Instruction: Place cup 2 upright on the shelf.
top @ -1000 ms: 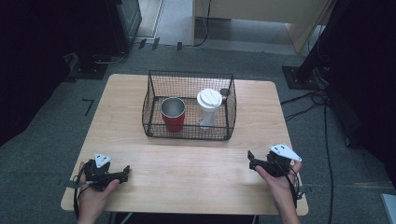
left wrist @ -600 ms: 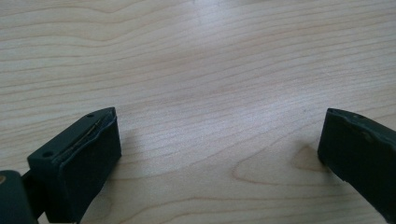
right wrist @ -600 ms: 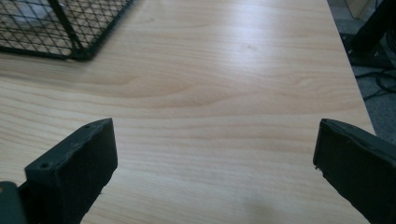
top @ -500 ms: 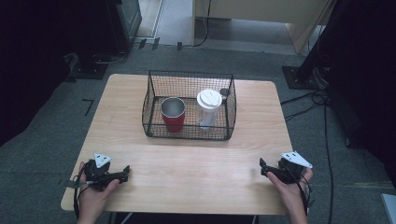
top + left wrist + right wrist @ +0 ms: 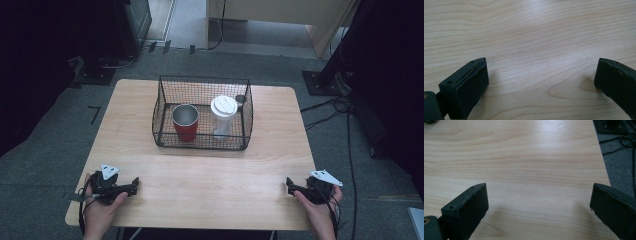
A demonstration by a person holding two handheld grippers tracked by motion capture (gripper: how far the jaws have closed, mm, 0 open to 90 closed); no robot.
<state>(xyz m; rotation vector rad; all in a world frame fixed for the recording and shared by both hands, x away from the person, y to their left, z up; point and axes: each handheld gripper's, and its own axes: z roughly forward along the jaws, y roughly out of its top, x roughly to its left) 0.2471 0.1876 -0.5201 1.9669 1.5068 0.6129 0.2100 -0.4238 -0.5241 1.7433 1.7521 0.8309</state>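
Wooden bench (image 5: 200, 185) from above: my left tool (image 5: 131, 186) and right tool (image 5: 290, 184) rest at its near corners, well apart from the wire basket (image 5: 165, 95) holding a red cup (image 5: 185, 123) and white lidded cup (image 5: 223, 116). Left gripper view: jaws spread, nothing between. Right gripper view: jaws just easing inward, still released, empty.

right gripper (image 5: 537, 202) jaws wide apart, just been closing a little, nothing between | low over bare wooden table (image 5: 529, 160) | table edge, grey floor (image 5: 621, 170), black cables (image 5: 621, 143) at right
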